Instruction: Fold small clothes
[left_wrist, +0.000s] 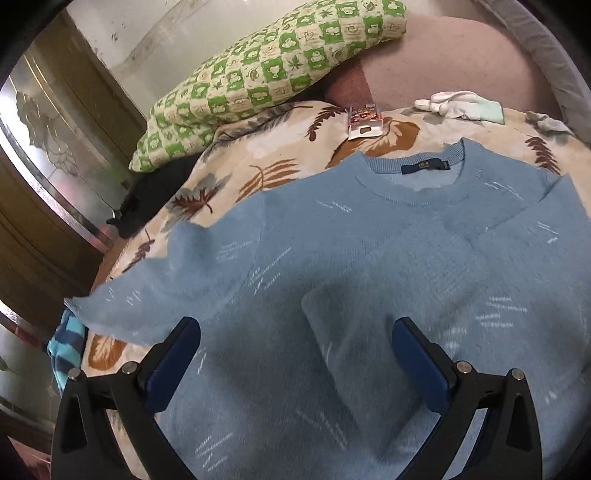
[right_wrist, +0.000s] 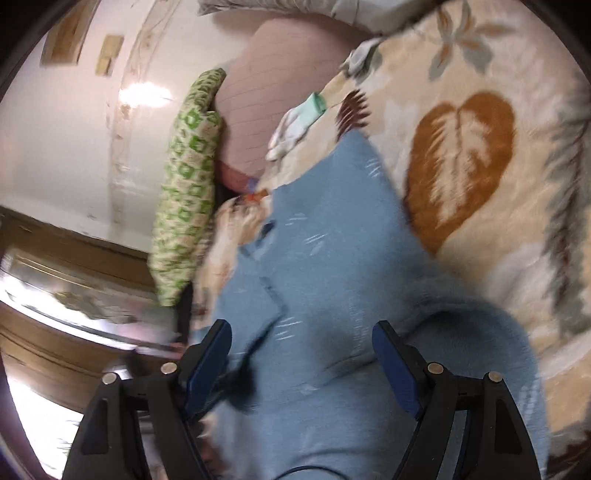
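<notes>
A light blue knitted sweater (left_wrist: 332, 258) lies spread on a leaf-patterned blanket, collar and dark label away from me. Its right sleeve is folded across the chest, its left sleeve (left_wrist: 147, 291) sticks out to the left. My left gripper (left_wrist: 295, 332) hovers open over the sweater's lower body, nothing between its blue pads. In the tilted, blurred right wrist view the same sweater (right_wrist: 325, 258) runs up the middle, and my right gripper (right_wrist: 301, 336) is open above it, holding nothing.
A green checked pillow (left_wrist: 258, 74) lies at the back left beside a pink cushion (left_wrist: 443, 62). White and mint gloves (left_wrist: 461, 105) and a small card package (left_wrist: 364, 120) rest beyond the collar. A striped blue garment (left_wrist: 64, 343) hangs at the left edge. The blanket (right_wrist: 461, 155) extends right.
</notes>
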